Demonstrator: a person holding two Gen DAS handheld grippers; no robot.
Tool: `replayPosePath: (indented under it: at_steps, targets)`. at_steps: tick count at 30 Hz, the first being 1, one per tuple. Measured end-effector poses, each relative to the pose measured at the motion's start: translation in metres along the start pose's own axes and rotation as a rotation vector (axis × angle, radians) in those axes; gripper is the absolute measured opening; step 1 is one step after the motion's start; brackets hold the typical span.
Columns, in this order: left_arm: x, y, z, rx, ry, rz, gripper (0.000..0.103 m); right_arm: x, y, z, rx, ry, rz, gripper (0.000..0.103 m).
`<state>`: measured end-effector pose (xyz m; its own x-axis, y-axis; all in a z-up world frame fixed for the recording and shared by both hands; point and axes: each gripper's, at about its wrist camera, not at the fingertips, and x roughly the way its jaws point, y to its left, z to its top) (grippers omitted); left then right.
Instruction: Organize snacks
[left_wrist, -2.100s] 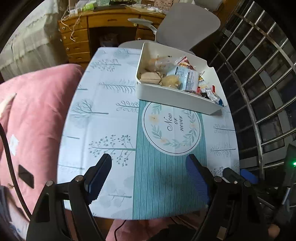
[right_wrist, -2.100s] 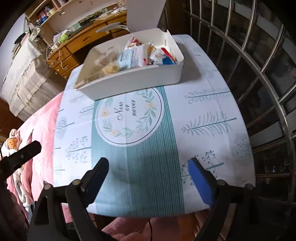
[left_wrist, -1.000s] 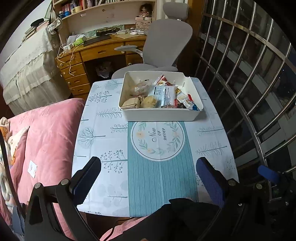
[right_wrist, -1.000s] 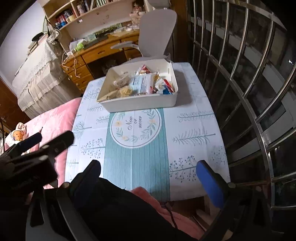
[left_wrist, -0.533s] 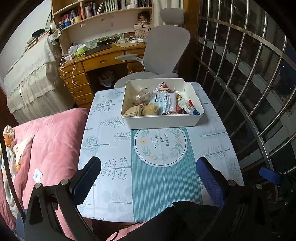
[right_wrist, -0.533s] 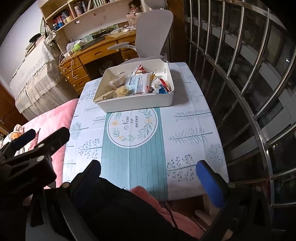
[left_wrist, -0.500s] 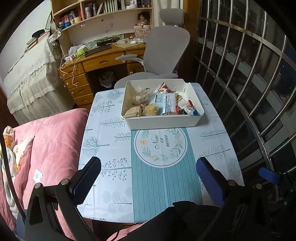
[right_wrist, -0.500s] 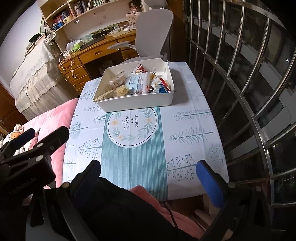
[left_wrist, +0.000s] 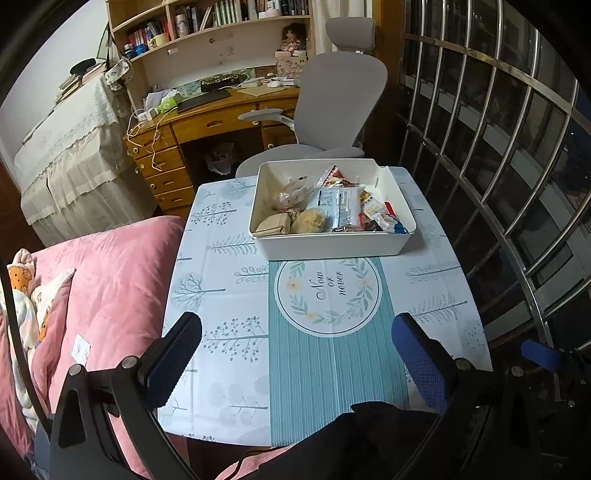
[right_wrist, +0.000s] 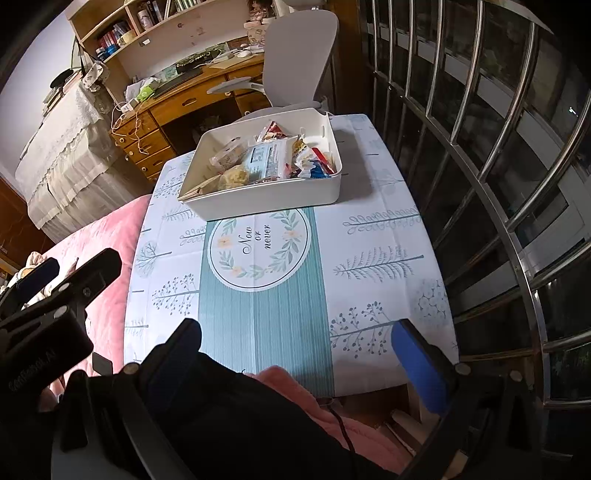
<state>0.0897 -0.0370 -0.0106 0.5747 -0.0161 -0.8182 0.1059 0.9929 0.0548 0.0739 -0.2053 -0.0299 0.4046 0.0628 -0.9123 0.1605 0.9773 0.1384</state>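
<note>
A white bin (left_wrist: 332, 245) (right_wrist: 266, 195) full of wrapped snacks stands at the far end of the small table. Inside lie a pale blue packet (left_wrist: 338, 210) (right_wrist: 266, 158), a brown flat packet (left_wrist: 273, 225), a yellow bun (left_wrist: 312, 221) and red-and-white wrappers (left_wrist: 384, 218). My left gripper (left_wrist: 295, 354) hangs open over the table's near edge, well short of the bin, with nothing between its fingers. My right gripper (right_wrist: 295, 354) is also open and empty, held near the table's front edge.
The table wears a blue-and-white cloth with a teal runner (left_wrist: 332, 332). A pink quilt (left_wrist: 103, 295) lies to the left, a metal window grille (left_wrist: 517, 184) on the right. A grey office chair (left_wrist: 332, 110) and a wooden desk (left_wrist: 207, 122) stand beyond. A dark sleeve (right_wrist: 240, 424) crosses the foreground.
Both grippers have pulled back and up from the table since two seconds ago, so the bin looks smaller and farther. Both stayed open. In the last half second little has moved.
</note>
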Motion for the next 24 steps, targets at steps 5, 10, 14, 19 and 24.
replayPosePath:
  at_steps: [5,10,14,19,24]
  targets:
    - [0.003,0.001,0.0,-0.011,0.01,0.008,0.102,0.001,-0.001,0.0,-0.002,0.002,0.0,0.103]
    - [0.007,0.0,0.001,-0.022,0.02,0.014,0.102,0.001,-0.002,0.001,-0.008,0.002,0.0,0.103]
    - [0.009,-0.001,0.001,-0.032,0.027,0.019,0.102,0.003,-0.005,0.004,-0.021,0.001,0.002,0.103]
    - [0.009,-0.003,0.0,-0.038,0.032,0.023,0.102,0.003,-0.007,0.007,-0.035,0.003,0.003,0.103]
    - [0.011,-0.006,-0.001,-0.044,0.035,0.03,0.102,0.003,-0.009,0.008,-0.049,0.005,0.007,0.103]
